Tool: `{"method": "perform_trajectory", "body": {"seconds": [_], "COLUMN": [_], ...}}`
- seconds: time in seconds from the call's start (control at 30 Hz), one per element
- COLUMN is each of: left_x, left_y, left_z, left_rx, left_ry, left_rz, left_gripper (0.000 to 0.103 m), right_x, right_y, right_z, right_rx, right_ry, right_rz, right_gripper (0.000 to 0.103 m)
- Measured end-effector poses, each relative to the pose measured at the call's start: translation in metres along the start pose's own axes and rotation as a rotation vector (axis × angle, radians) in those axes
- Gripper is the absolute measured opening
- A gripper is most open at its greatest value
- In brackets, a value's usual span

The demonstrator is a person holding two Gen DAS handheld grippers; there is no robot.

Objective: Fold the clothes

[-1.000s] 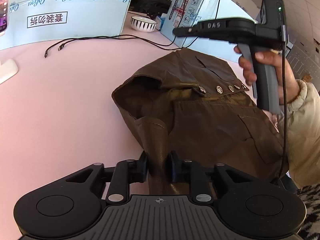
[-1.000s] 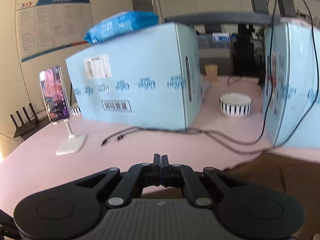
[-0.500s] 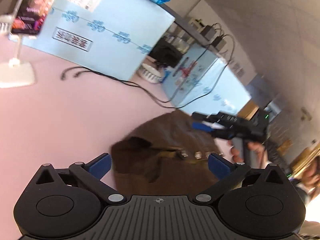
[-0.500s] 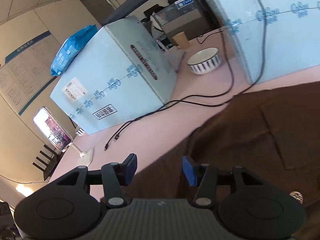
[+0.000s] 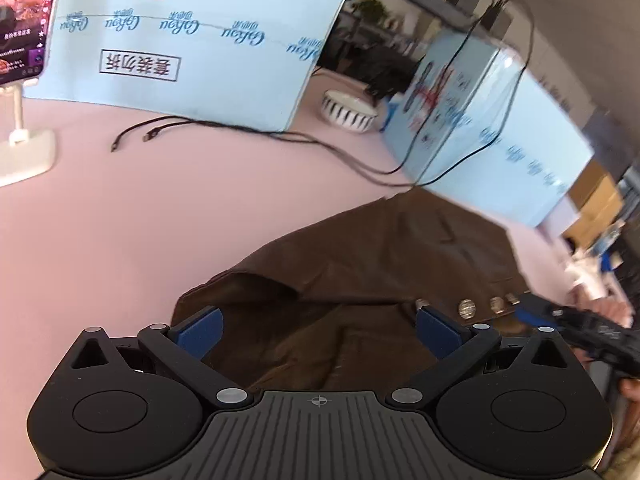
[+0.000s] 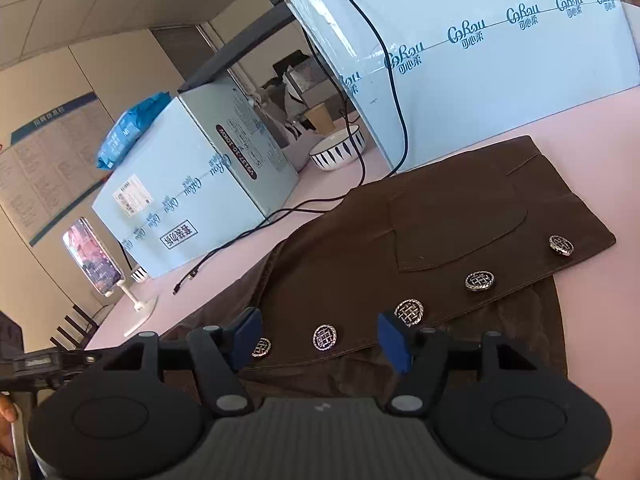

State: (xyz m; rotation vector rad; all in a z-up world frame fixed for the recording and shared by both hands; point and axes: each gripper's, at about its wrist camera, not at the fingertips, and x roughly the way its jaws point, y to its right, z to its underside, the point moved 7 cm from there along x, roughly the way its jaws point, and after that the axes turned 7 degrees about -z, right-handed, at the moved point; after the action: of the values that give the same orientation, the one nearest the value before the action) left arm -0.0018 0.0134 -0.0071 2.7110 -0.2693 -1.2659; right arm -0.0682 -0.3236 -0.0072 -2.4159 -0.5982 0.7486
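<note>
A dark brown jacket [image 5: 360, 264] with silver buttons [image 6: 479, 281] lies partly folded on the pink table [image 5: 120, 208]. It also shows in the right wrist view [image 6: 440, 216]. My left gripper [image 5: 318, 330] is open and empty, just above the jacket's near left fold. My right gripper [image 6: 320, 338] is open and empty, just above the buttoned front edge. The right gripper also shows at the right edge of the left wrist view [image 5: 584, 328].
Two light blue cartons [image 5: 192, 40] [image 6: 480, 60] stand at the back of the table. A striped bowl [image 5: 348, 112] sits between them. Black cables [image 5: 240, 136] trail across the table. A phone on a white stand [image 6: 100, 260] is at the far left.
Both grippers have opened. The left one let go of the jacket fold it held a second ago. The right one has dropped from above the table down to the button edge.
</note>
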Motion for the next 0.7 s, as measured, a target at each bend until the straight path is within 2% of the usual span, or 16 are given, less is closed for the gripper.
{"method": "perform_trajectory", "body": {"seconds": [0.03,0.13,0.2,0.27,0.33,0.47,0.53,0.63,0.7], "left_x": [0.006,0.018,0.028,0.034,0.044,0.067,0.071,0.071,0.072], "left_y": [0.004,0.012,0.019,0.024,0.024,0.017,0.017,0.014,0.009], "left_z": [-0.001,0.001,-0.001,-0.007,-0.019,-0.027,-0.035,-0.047,-0.058], "left_rx": [0.009,-0.001,-0.057,-0.088,-0.165,-0.307,-0.314,-0.361,-0.410], "left_ry": [-0.033,-0.133,-0.180,-0.165,-0.103,-0.106,-0.061,-0.036,-0.046], "left_rz": [-0.037,0.011,0.051,0.052,0.060,0.045,0.035,0.038,0.061], "left_gripper": [0.103,0.103,0.103,0.103,0.103,0.103,0.103,0.103,0.103], "right_x": [-0.004,-0.014,-0.014,-0.010,-0.005,-0.006,-0.006,-0.006,-0.006], "right_y": [-0.001,-0.001,-0.001,0.003,0.010,0.014,0.014,0.012,0.011], "right_z": [0.002,0.011,0.018,0.024,0.031,0.034,0.035,0.037,0.037], "right_rx": [0.009,0.047,0.061,0.068,0.080,0.085,0.072,0.055,0.045], "right_ry": [0.007,0.009,-0.006,-0.022,-0.038,-0.015,-0.012,-0.013,-0.015], "right_rz": [-0.017,-0.050,-0.057,-0.065,-0.072,-0.120,-0.127,-0.130,-0.129], "right_gripper": [0.070,0.073,0.074,0.074,0.074,0.074,0.074,0.074,0.074]}}
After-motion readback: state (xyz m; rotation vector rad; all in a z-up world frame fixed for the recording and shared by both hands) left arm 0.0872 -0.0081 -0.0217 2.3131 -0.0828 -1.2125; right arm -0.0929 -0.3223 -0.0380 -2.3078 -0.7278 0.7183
